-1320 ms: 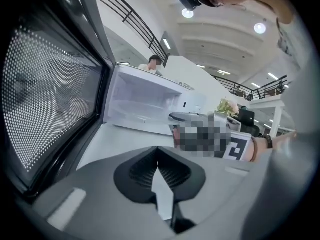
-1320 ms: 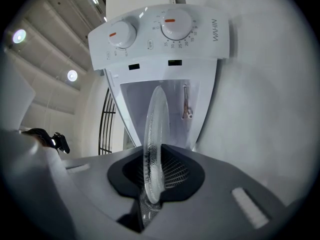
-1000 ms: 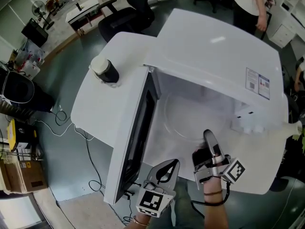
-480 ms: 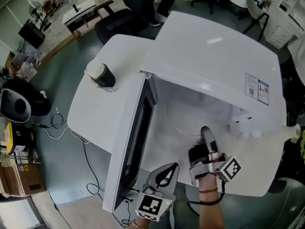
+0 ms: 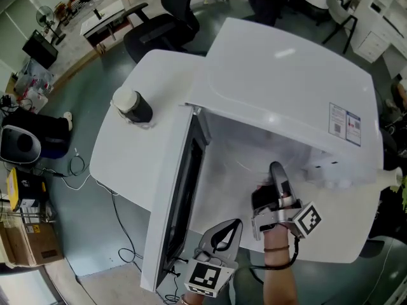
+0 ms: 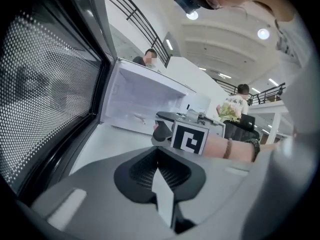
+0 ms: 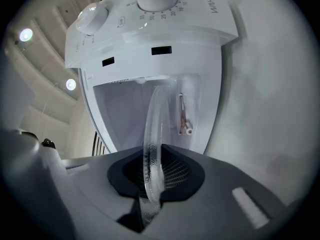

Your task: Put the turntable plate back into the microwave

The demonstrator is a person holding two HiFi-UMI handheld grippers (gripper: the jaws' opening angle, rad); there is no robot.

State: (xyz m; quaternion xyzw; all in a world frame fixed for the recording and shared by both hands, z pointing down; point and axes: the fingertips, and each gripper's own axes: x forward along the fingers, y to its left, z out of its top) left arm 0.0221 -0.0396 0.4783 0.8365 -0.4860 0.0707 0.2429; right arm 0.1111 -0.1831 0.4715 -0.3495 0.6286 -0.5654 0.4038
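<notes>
The white microwave (image 5: pixel 286 68) stands with its door (image 5: pixel 184 189) swung open to the left. My right gripper (image 5: pixel 275 170) is shut on the rim of the clear glass turntable plate (image 5: pixel 238 151), which reaches into the open cavity. In the right gripper view the plate (image 7: pixel 154 129) stands edge-on between the pads, in front of the cavity (image 7: pixel 125 114) and below the dial panel (image 7: pixel 150 4). My left gripper (image 5: pixel 234 224) is shut and empty, low beside the door's lower edge. In the left gripper view its jaws (image 6: pixel 162 186) are closed, with the door (image 6: pixel 50 84) at the left.
A black cup with a white lid (image 5: pixel 132 105) stands on the white table (image 5: pixel 121 151) left of the microwave. Office chairs (image 5: pixel 159 24) and people stand beyond the table. Cables (image 5: pixel 121 234) lie on the floor at the left.
My right gripper has edged further toward the cavity with the plate in it. The left gripper has stayed where it was.
</notes>
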